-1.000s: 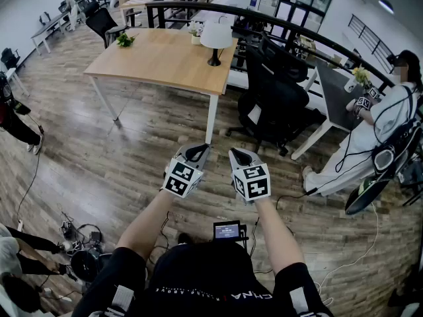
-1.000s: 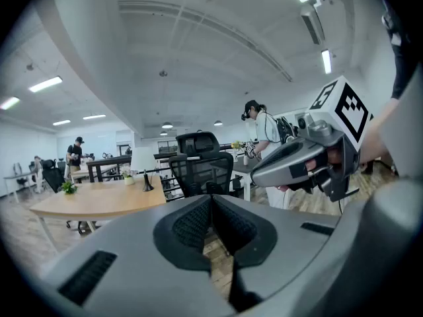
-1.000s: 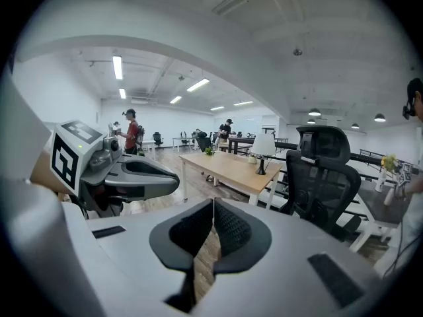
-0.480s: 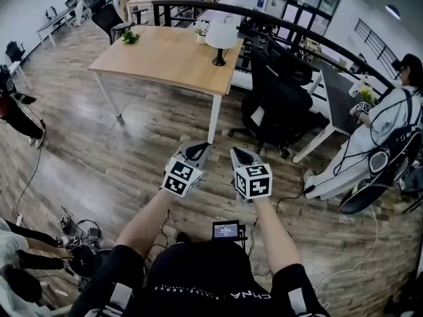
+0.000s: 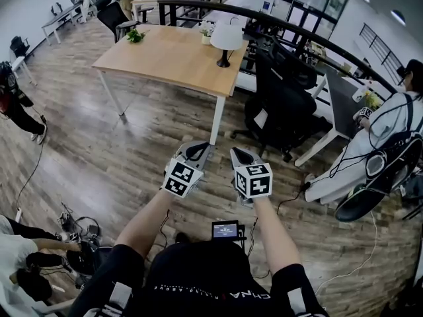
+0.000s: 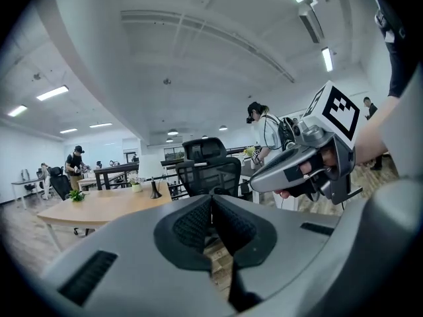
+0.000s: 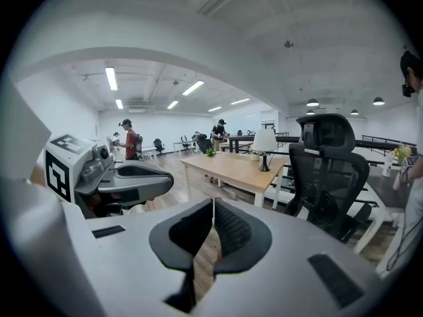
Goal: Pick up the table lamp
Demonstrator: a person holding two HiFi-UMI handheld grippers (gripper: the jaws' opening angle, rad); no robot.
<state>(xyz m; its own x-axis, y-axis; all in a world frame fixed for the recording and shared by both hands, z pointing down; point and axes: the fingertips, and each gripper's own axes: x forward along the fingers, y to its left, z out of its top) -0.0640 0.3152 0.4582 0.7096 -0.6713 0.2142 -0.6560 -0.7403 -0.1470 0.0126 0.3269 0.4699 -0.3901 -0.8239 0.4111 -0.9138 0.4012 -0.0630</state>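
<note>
white-shaded table lamp with black stem (image 5: 225, 41) upright on light wooden bench (image 5: 158, 55) (near its far corner) | left gripper (image 5: 196, 152) fingers closed, empty | right gripper (image 5: 239, 156) fingers closed, empty

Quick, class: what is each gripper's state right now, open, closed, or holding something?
Left gripper: closed, jaws together, holding nothing.
Right gripper: closed, jaws together, holding nothing.
</note>
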